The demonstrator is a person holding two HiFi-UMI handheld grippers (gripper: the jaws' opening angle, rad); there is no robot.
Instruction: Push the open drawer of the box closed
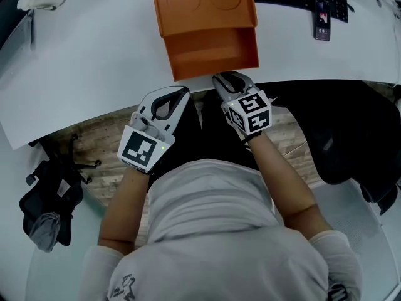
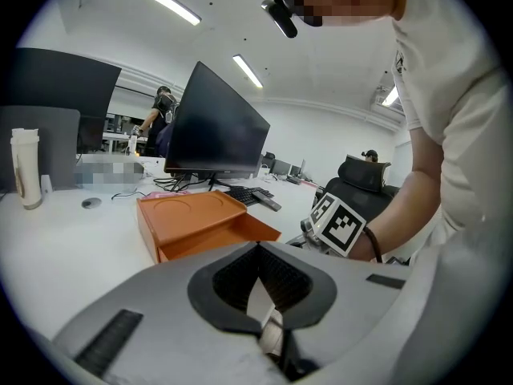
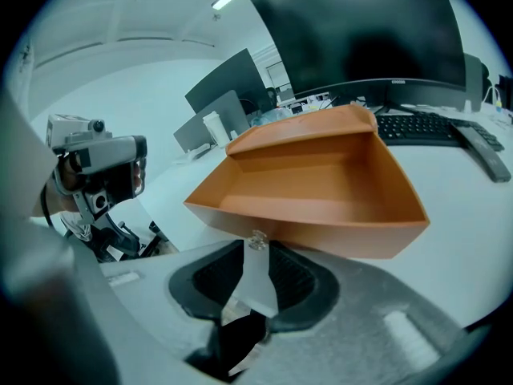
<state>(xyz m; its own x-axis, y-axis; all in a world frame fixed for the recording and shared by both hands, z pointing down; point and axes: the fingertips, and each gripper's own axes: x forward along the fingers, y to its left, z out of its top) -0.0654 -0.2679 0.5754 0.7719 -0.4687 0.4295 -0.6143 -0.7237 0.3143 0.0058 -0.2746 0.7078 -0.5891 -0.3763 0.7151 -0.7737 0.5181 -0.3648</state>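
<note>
1. Left hand-held gripper (image 1: 178, 94): sits nearest the operator, off the near edge of the tabletop (image 1: 94, 61). Its jaws are together at the tips with nothing between them. The drawer lies at 1 o'clock from it, with a clear gap between the two.

2. Right hand-held gripper (image 1: 224, 79): sits further forward, at the tabletop edge. Its jaws are likewise drawn together and empty. Its tips are just beside the drawer's front panel, right of the panel's centre. Whether they touch the panel cannot be determined. This is the nearer gripper.

3. Drawer (image 1: 213, 49): orange, empty, pulled out toward the operator. It lies at 12 o'clock from the right hand-held gripper. The front panel spans 9 to 3 o'clock, and the slide axis runs 6 to 12 o'clock.

4. Box (image 1: 203, 5): orange, directly behind the drawer at 12 o'clock, resting on the tabletop.

Assessment: closing calls for a push along the slide axis toward 12 o'clock. An off-centre contact may skew the box, so a point near the panel's middle is preferable.
</note>
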